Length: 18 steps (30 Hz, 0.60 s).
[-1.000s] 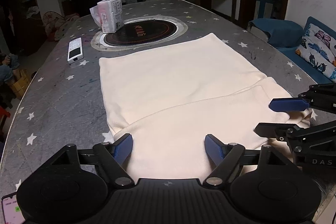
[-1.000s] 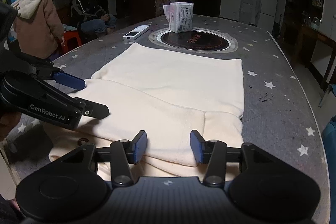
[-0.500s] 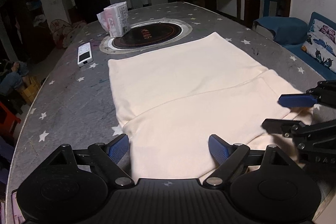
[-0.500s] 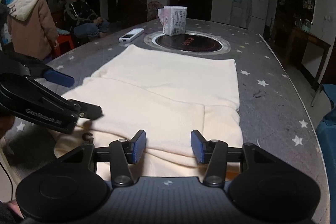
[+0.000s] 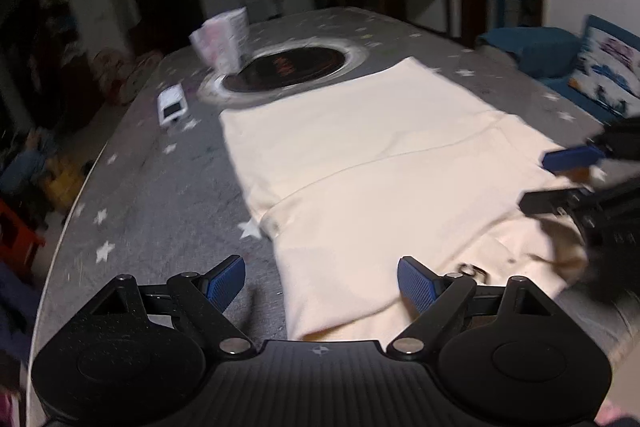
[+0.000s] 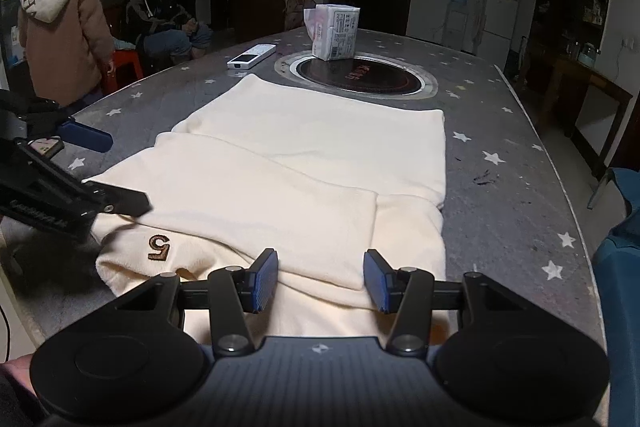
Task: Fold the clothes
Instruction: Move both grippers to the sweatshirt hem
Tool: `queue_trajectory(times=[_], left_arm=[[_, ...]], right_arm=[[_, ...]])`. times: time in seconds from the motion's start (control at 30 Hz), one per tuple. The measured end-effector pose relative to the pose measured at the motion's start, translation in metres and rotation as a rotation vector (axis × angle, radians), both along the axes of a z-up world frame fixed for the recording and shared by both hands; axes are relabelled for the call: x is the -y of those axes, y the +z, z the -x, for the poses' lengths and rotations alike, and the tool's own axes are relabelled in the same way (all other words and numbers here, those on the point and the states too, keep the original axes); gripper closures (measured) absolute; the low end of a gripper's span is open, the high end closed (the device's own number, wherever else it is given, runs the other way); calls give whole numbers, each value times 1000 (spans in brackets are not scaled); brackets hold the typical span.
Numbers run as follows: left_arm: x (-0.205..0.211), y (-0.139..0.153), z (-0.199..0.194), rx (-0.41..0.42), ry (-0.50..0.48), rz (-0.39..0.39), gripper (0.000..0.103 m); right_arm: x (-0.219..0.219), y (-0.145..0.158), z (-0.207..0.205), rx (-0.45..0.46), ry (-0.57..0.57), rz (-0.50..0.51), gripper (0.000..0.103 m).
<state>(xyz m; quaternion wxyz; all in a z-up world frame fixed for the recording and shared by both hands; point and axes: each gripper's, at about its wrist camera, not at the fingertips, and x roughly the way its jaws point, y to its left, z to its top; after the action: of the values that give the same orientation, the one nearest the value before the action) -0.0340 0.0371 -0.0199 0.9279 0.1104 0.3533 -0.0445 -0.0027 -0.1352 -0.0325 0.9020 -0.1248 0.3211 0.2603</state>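
Now, my left gripper (image 5: 320, 281) hangs wide open and empty at the near-left corner of the cream garment (image 6: 320, 163), whose long axis runs away from me across the starred table (image 6: 512, 187). My right gripper (image 6: 320, 281), nearer the cloth, straddles its near hem, jaws likewise parted, gripping nothing.

Cream sweatshirt (image 6: 320, 155) bears a brown "5" (image 6: 160, 247); grey table (image 6: 508, 187) is dotted with white stars; gripper pads (image 6: 266, 285) are blue.
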Motion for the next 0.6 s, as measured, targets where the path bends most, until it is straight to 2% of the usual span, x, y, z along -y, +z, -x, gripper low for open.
queue_trajectory(times=[0.23,0.33,0.37,0.43,0.6], left_arm=[[9,9,42,73,-251,-54,17],[17,2,53,86,-342,-96,19],[20,-1,53,88,-363,-108,21],[26,-7,54,97,-395,-130,25],[36,-14,47,110,-439,-128,45]], right_arm=[[19,10,11,12,13,29,55],[24,12,20,24,39,60,55],[25,13,24,28,47,70,54],[28,13,30,36,64,90,46],[30,9,41,50,115,147,46]])
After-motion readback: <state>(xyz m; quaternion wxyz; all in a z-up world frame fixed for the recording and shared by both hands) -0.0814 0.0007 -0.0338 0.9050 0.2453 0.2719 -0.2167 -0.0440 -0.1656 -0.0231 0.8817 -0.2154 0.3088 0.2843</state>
